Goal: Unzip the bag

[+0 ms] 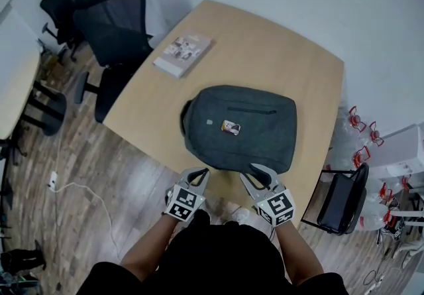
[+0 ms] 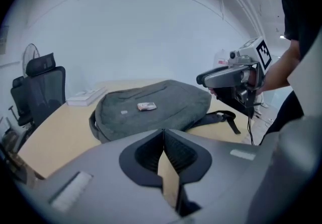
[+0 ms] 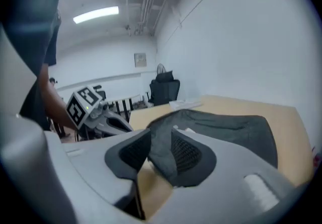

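A grey backpack [image 1: 242, 128] lies flat on the wooden table [image 1: 278, 48], with a small label [image 1: 230, 127] on its front and a dark zipper line [image 1: 252, 111] above it. Both grippers hover just off the bag's near edge. My left gripper [image 1: 202, 172] is shut, its pads [image 2: 173, 150] meeting at the tips, with nothing in it. My right gripper [image 1: 255, 171] is open; the bag [image 3: 221, 127] shows beyond the gap between its pads [image 3: 186, 155], untouched. A black strap [image 2: 224, 116] trails from the bag [image 2: 151, 109] towards the right gripper [image 2: 209, 79].
A book [image 1: 182, 55] lies on the table's far left part. Black office chairs [image 1: 109, 28] stand to the left of the table. On the right are a dark chair [image 1: 341, 197] and water bottles [image 1: 361, 134]. A white cable [image 1: 79, 187] runs over the wooden floor.
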`<state>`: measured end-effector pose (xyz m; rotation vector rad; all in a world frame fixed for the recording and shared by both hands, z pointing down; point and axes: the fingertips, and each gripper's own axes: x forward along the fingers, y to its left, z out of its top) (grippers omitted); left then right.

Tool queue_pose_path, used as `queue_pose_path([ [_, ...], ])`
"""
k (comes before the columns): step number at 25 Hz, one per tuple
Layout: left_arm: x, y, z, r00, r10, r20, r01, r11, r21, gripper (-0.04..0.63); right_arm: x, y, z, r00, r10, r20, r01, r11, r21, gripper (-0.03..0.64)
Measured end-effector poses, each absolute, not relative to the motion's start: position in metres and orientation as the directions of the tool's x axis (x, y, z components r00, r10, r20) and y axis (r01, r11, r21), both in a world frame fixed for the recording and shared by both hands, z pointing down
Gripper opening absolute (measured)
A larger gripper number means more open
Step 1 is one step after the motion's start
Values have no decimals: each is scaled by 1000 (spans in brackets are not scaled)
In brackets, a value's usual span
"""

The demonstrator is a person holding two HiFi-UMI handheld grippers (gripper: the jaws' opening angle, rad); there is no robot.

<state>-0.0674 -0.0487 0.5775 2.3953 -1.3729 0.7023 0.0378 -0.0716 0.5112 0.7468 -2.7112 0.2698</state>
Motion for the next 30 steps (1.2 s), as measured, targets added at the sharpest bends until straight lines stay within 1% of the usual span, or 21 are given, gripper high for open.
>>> queue_pose_path([
  [2,-66,-56,549,457,-757,467,-864,-502,34,20,42,-76,479,-830,-515,214,-548,824,-145,54],
  [4,-63,-65,519,484,-783,391,-860,-508,47,20,48,-83,452,-806,-576,136,-591,794,-142,12],
  [7,-59,-76,475,495,-817,295,-862,-504,53,20,53,-91,419,-774,-630,67,-633,766,-112,2],
  [10,-50,-87,435,529,-826,196,-849,-512,134,20,53,-93,391,-770,-638,9,-637,767,-84,2],
  [13,-39,-95,405,543,-831,121,-838,-530,128,20,50,-91,374,-770,-638,-18,-638,770,-24,2],
  [18,-37,-99,389,519,-851,82,-854,-514,75,20,52,-93,369,-743,-670,-18,-669,741,53,2],
  [30,-37,-95,402,494,-863,104,-870,-491,52,20,64,-100,378,-715,-699,2,-698,714,57,2],
])
